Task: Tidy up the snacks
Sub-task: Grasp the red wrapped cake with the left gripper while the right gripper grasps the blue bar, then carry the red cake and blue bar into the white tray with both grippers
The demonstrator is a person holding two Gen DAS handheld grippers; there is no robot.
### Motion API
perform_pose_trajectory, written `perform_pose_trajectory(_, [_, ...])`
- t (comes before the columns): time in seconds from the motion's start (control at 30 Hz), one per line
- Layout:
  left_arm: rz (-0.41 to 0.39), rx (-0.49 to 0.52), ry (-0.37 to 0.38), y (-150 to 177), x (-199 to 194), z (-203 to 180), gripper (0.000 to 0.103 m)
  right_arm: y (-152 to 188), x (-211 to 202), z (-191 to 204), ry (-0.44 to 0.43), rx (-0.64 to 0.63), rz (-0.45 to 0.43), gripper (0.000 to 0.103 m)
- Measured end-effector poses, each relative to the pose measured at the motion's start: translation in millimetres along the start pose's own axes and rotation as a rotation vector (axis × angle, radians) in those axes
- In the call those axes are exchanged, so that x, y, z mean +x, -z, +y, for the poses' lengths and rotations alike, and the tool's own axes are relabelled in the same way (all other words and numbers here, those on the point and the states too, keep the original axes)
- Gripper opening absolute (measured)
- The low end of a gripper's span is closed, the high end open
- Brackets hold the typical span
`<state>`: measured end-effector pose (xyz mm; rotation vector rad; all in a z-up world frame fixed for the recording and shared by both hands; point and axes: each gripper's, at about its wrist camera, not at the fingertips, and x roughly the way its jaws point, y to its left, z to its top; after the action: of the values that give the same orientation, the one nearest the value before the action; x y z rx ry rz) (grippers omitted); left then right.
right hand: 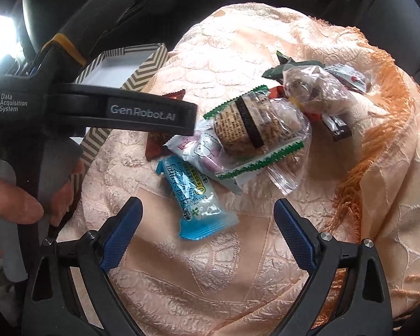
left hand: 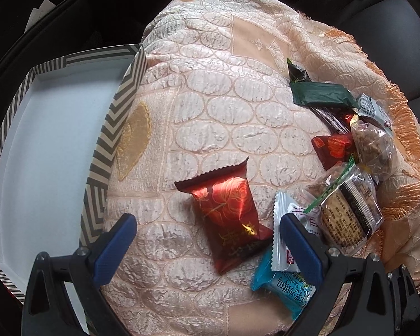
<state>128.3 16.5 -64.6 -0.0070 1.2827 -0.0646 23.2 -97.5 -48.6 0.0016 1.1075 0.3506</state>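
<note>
Since the striped box (left hand: 113, 117) shows only its bare white floor, we judge the sorting has barely begun: every snack we can see lies outside it on the cloth. The red packet (left hand: 229, 215) sits alone near the middle of the cloth, between the box and the rest, and it lies between the wide-spread fingers of our left claw (left hand: 207, 240), which grips nothing. Our right claw (right hand: 207, 224) is likewise spread wide and empty, poised over the blue packet (right hand: 196, 196), whose near end lies between its fingers without touching them. Behind that packet the remaining snacks lie heaped together: a white packet (right hand: 193, 151), a clear-wrapped biscuit with green edging (right hand: 246, 128), a clear bag of brown pieces (right hand: 313, 89), a green sachet (left hand: 322, 93) and a second red wrapper (left hand: 334, 147). All of these are left to move, as we read it.

The surface is not a worktop but a peach embossed cloth (left hand: 210, 112) with an orange fringe (left hand: 406, 128), draped over something rounded. Dark padded shapes surround it, perhaps seats; we cannot tell the room for certain.
</note>
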Motion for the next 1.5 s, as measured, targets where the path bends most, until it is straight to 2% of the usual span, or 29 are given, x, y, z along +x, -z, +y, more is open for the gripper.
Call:
perform_pose_trajectory(0.03, [-0.001,0.004,-0.006,0,1,-1,0.103,-3,3,2,-0.005,-0.015,0.006,0.084])
perform_pose_trajectory(0.1, [-0.003,0.003,-0.003,-1,1,-2,0.098,-8,12,3,-0.032,-0.030,0.039,0.074])
perform_pose_trajectory(0.17, [0.011,-0.011,0.024,-2,3,0,0.092,-11,21,4,-0.032,-0.040,0.072,0.073])
perform_pose_trajectory(0.23, [0.018,-0.030,0.044,-3,4,4,0.085,-12,29,5,-0.029,-0.054,0.096,0.062])
perform_pose_trajectory(0.27, [0.017,-0.033,0.047,-3,5,5,0.084,-13,32,5,-0.028,-0.058,0.105,0.060])
perform_pose_trajectory(0.33, [0.017,-0.036,0.058,-3,4,8,0.080,-16,36,6,-0.040,-0.063,0.119,0.044])
perform_pose_trajectory(0.4, [0.015,-0.061,0.078,-3,1,14,0.075,-17,37,9,-0.037,-0.075,0.117,0.043])
perform_pose_trajectory(0.47, [0.013,-0.086,0.105,-3,0,22,0.071,-14,37,14,-0.029,-0.102,0.118,0.037])
perform_pose_trajectory(0.53, [0.017,-0.061,0.095,-2,-1,21,0.066,-10,34,18,-0.027,-0.119,0.116,0.030])
perform_pose_trajectory(0.6, [0.010,-0.030,0.073,1,-1,17,0.061,-5,32,20,-0.033,-0.116,0.114,0.030])
perform_pose_trajectory(0.63, [0.003,-0.017,0.067,2,-3,15,0.051,-3,31,20,-0.028,-0.120,0.111,0.030])
perform_pose_trajectory(0.7, [0.000,0.001,0.050,5,-6,13,0.038,1,26,22,-0.026,-0.123,0.104,0.029])
perform_pose_trajectory(0.73, [0.003,0.003,0.058,6,-7,14,0.037,2,23,22,-0.027,-0.120,0.098,0.029])
perform_pose_trajectory(0.83, [0.002,0.023,0.058,11,-12,17,0.037,7,11,24,-0.047,-0.111,0.075,0.029])
perform_pose_trajectory(1.07, [-0.087,0.063,0.012,23,-41,23,0.036,17,-13,30,-0.090,-0.104,0.041,0.029])
perform_pose_trajectory(1.27, [-0.121,0.073,-0.010,24,-53,31,0.036,18,-22,40,-0.128,-0.109,0.029,0.029])
perform_pose_trajectory(1.5, [-0.124,0.079,-0.044,19,-53,49,0.036,-5,-17,48,-0.149,-0.094,-0.001,0.029])
